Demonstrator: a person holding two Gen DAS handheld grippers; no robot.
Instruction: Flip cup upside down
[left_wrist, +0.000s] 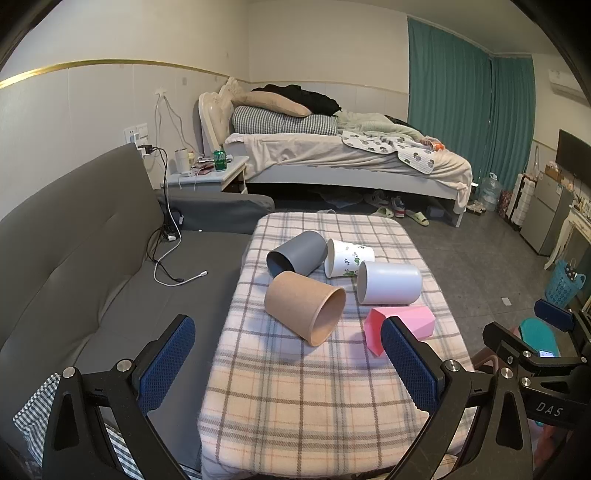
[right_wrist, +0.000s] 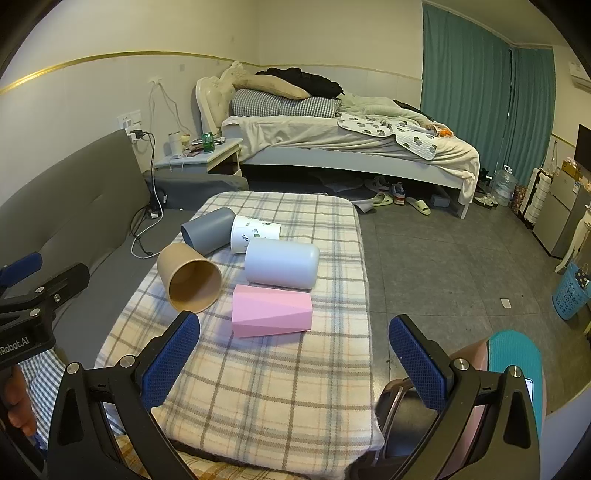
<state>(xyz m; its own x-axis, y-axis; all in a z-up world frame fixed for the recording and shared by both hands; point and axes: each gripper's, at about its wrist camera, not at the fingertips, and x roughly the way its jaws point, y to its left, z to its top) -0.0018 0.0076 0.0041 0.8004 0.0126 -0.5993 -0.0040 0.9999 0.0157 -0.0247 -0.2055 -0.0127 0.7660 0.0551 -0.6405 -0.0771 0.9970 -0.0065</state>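
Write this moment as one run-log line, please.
left hand-held gripper open | right hand-held gripper open | five cups lying sideways | none flipped

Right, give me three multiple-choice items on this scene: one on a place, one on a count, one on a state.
1. Where does the pink cup lie?
A. On the sofa
B. On the plaid blanket, nearest the grippers
C. On the floor

2. How many cups lie on the blanket?
A. Three
B. Five
C. Seven

3. How does the brown paper cup sit?
A. On its side
B. Upright
C. Upside down

Answers: 1 B, it lies at the near end of the group on the blanket. 2 B: dark grey cup, leaf-print cup, pale grey cup, brown and pink. 3 A, its open mouth faces sideways toward the cameras.
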